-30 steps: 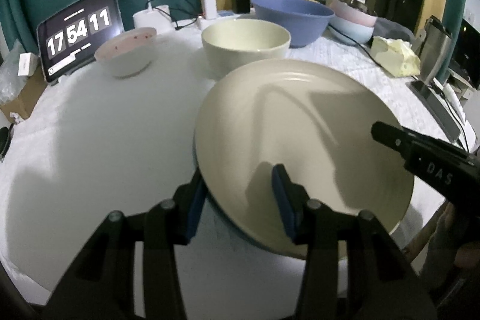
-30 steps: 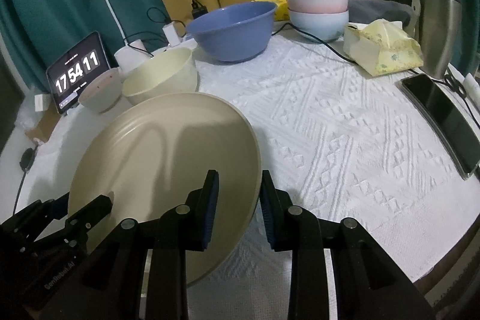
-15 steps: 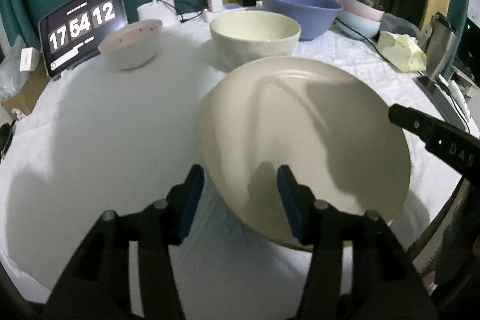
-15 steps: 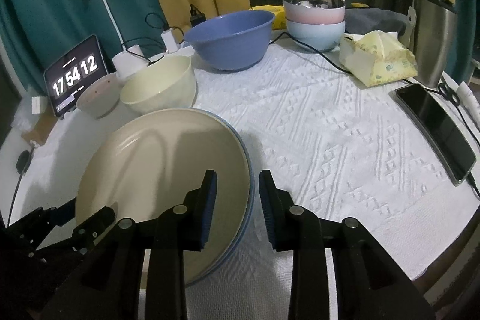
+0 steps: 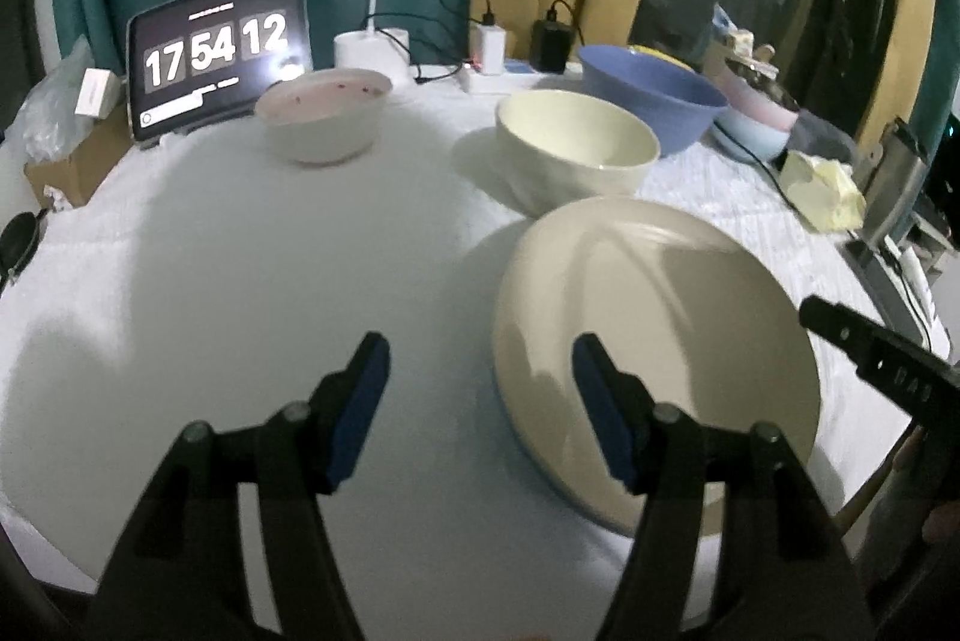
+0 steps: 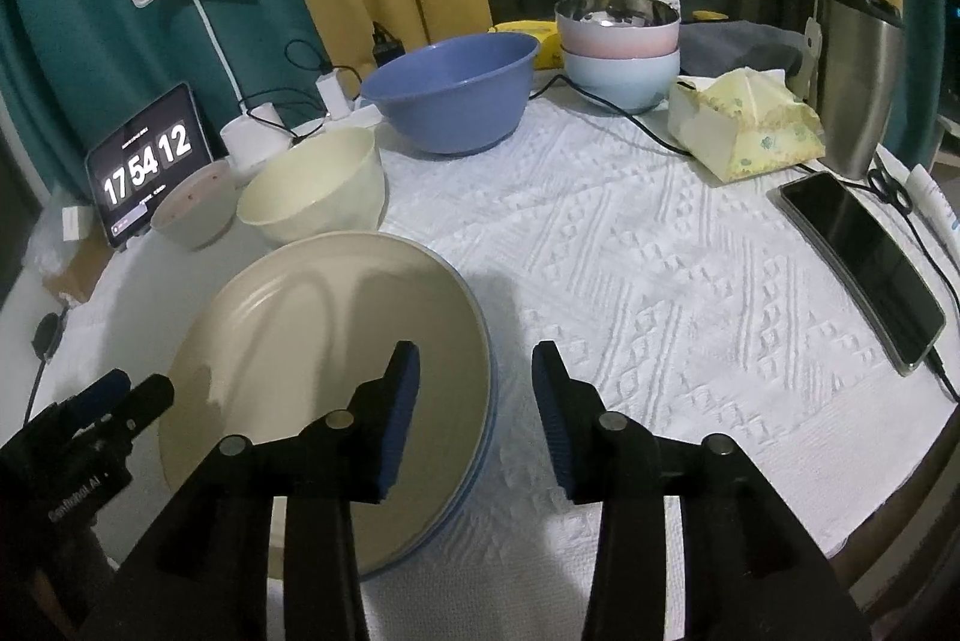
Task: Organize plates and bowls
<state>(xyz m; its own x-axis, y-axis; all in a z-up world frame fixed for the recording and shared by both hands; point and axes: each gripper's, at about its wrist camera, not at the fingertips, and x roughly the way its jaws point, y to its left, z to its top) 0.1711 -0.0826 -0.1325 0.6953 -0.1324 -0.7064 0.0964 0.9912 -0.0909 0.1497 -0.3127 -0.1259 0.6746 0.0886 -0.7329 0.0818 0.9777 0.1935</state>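
Observation:
A cream plate [image 5: 654, 335] [image 6: 336, 335] lies flat on a blue plate whose rim [image 6: 489, 401] shows under it. My left gripper [image 5: 477, 404] is open and empty at the plate's left edge. My right gripper [image 6: 474, 404] is open and empty over the plates' right edge. Behind the plates stand a cream bowl [image 5: 576, 155] [image 6: 318, 197], a small pink-rimmed bowl [image 5: 324, 119] [image 6: 192, 212] and a large blue bowl [image 5: 651, 98] [image 6: 456, 92]. A pink bowl sits stacked in a pale blue bowl [image 6: 621, 59] at the back.
The round table has a white textured cloth [image 6: 660, 269]. A tablet clock [image 5: 219, 53], a lamp base [image 5: 372, 50] with chargers and cables stand at the back. A tissue pack [image 6: 744, 131], a steel flask [image 6: 852, 77] and a phone [image 6: 864, 263] lie on the right.
Both grippers let go of the cream plate, opened and drew back. The plate went from tilted and lifted to lying flat on the blue plate.

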